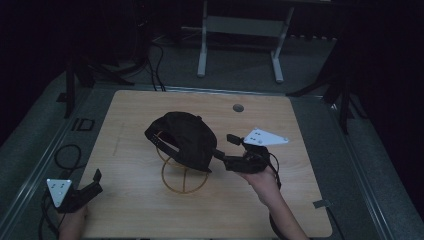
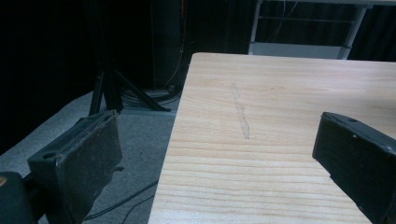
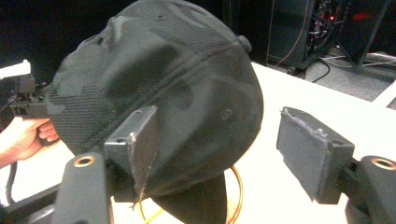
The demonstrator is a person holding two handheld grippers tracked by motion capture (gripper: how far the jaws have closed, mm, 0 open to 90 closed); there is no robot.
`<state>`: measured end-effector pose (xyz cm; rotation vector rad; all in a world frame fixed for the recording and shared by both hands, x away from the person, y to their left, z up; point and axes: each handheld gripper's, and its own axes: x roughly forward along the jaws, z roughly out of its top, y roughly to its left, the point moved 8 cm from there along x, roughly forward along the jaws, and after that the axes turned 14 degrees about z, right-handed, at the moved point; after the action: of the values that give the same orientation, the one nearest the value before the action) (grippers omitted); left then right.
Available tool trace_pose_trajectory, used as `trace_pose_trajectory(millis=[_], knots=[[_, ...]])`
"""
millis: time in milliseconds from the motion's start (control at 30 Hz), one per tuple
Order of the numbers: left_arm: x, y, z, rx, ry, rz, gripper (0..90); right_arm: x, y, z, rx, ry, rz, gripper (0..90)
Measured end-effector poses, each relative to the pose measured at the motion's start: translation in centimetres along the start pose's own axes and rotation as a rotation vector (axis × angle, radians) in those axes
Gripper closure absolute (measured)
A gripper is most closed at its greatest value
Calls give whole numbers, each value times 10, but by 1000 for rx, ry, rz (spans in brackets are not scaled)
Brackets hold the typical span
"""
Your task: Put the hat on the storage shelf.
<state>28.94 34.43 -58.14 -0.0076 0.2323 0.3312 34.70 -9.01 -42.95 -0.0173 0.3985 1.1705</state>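
The wooden table [image 1: 300, 200] was the largest thing in view, pale, with a small round hole [image 1: 238, 107] near its far edge. Everything below is placed against the cap.

The black cap [image 1: 182, 140] sat near the table's middle, perched on a thin gold wire stand [image 1: 184, 181] whose ring base lay flat on the wood under it. In the right gripper view the cap [image 3: 159, 93] was tilted, top button toward the far side, with the stand's wire [image 3: 236, 196] showing under its lower edge.

A grey frame [image 1: 240, 30] stood on the floor well beyond the cap, past the table's far edge. Dark tripod legs and cables lay on the floor beyond the cap to its left and right.

The right gripper [image 1: 225, 148] was held just beside the cap on its right, the person's right hand [image 1: 262, 177] behind it. Its jaws stood wide apart, one against the cap's fabric, the other clear of it; nothing clamped.

The left gripper [image 1: 95, 182] rested at the table's near left corner, well apart from the cap. In the left gripper view its jaws were spread wide over the table edge [image 2: 175, 135], holding nothing.
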Motion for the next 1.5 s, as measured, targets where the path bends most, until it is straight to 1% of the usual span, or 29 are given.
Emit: trace_pose_trajectory(millis=[33, 67, 100, 133, 200, 267, 300, 333, 367, 400, 500, 533, 567, 600, 633, 667, 833, 900, 1000, 1067, 1200, 1300, 1433, 1467, 1500], knots=[[0, 0, 0, 0, -1, 0, 18, 0, 0, 0, 0, 0, 0, 279], [0, 0, 0, -1, 0, 0, 18, -2, -2, -1, 1, 1, 0, 253], [0, 0, 0, -1, 0, 0, 18, -4, -3, -2, -1, 5, -2, 248], [0, 0, 0, 0, -1, 0, 18, -7, -7, -5, -9, 14, -14, 200], [0, 0, 0, 0, -1, 1, 18, -9, -8, -7, -10, 18, -16, 197], [0, 0, 0, 1, -1, 1, 18, -12, -12, -11, -18, 27, -22, 143], [0, 0, 0, 0, -1, 1, 18, -15, -14, -13, -21, 26, -33, 140], [0, 0, 0, 0, -1, 2, 18, -19, -18, -17, -37, 32, -45, 133], [0, 0, 0, 0, -1, 2, 18, -19, -18, -17, -37, 32, -45, 133], [0, 0, 0, 1, -2, 3, 18, -22, -21, -19, -41, 34, -61, 133], [0, 0, 0, 1, -1, 2, 18, -35, -34, -26, -14, 15, -98, 129], [0, 0, 0, 1, -1, 2, 18, -35, -34, -26, -14, 15, -98, 129], [0, 0, 0, 2, -1, 2, 18, -41, -40, -29, -14, 16, -116, 123], [0, 0, 0, 2, -1, 2, 18, -53, -51, -36, -9, 9, -148, 122], [0, 0, 0, 2, -1, 2, 18, -53, -51, -36, -9, 9, -148, 122], [0, -1, 0, 2, -2, 2, 18, -58, -55, -39, -2, 3, -160, 122], [-1, -1, 0, 6, -3, 1, 18, -88, -80, -59, 27, -15, -243, 122], [-1, -1, 0, 7, -3, 2, 18, -99, -89, -70, 28, -7, -278, 123], [-1, -1, 0, 8, -3, 3, 18, -116, -101, -85, 42, -14, -311, 123], [-1, -1, 0, 7, -3, 3, 18, -127, -109, -94, 49, -16, -349, 123], [0, -1, 0, 1, -2, 3, 18, -147, -121, -111, 54, -13, -417, 123], [0, -1, 0, 5, -2, 2, 18, -158, -127, -125, 77, -6, -431, 123], [0, -1, 0, 4, 0, 2, 18, -172, -134, -143, 114, -3, -482, 123], [0, -1, 0, 4, 0, 2, 18, -172, -134, -143, 114, -3, -482, 123], [0, -1, 0, 5, -1, 1, 18, -175, -136, -148, 121, -2, -497, 123]])
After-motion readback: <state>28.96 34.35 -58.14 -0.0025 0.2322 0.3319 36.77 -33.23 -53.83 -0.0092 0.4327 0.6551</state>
